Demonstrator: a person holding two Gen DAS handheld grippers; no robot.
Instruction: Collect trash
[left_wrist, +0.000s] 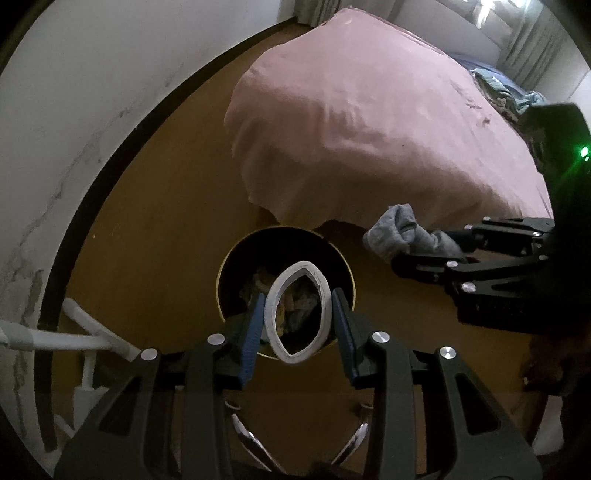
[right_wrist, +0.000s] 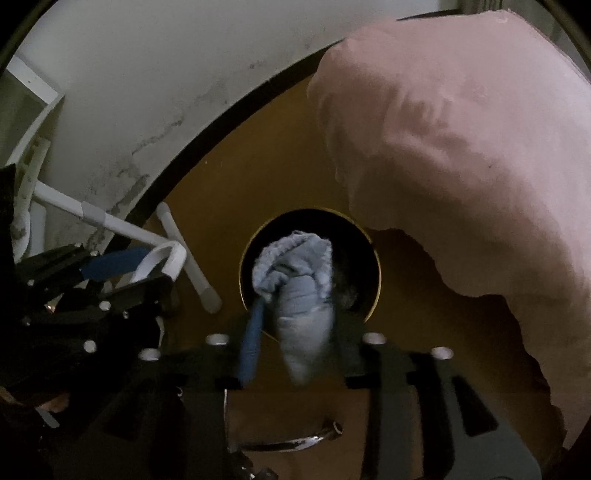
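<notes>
A round black bin with a gold rim (left_wrist: 341, 264) stands on the brown floor beside the bed, with crumpled trash inside. My left gripper (left_wrist: 298, 314) is shut on a squashed white ring (left_wrist: 272, 295) and holds it above the bin's mouth. My right gripper (right_wrist: 295, 306) is shut on a grey sock (right_wrist: 299, 280) and holds it over the bin (right_wrist: 373, 258). In the left wrist view the right gripper (left_wrist: 391, 254) with the sock (left_wrist: 399, 232) sits to the right of the bin. In the right wrist view the left gripper (right_wrist: 155, 266) with the ring (right_wrist: 173, 254) sits at the left.
A bed with a pink cover (left_wrist: 369, 122) fills the right and hangs down near the bin. A white wall with a dark skirting (left_wrist: 92, 184) curves along the left. A white pipe frame (left_wrist: 74, 338) stands at the lower left.
</notes>
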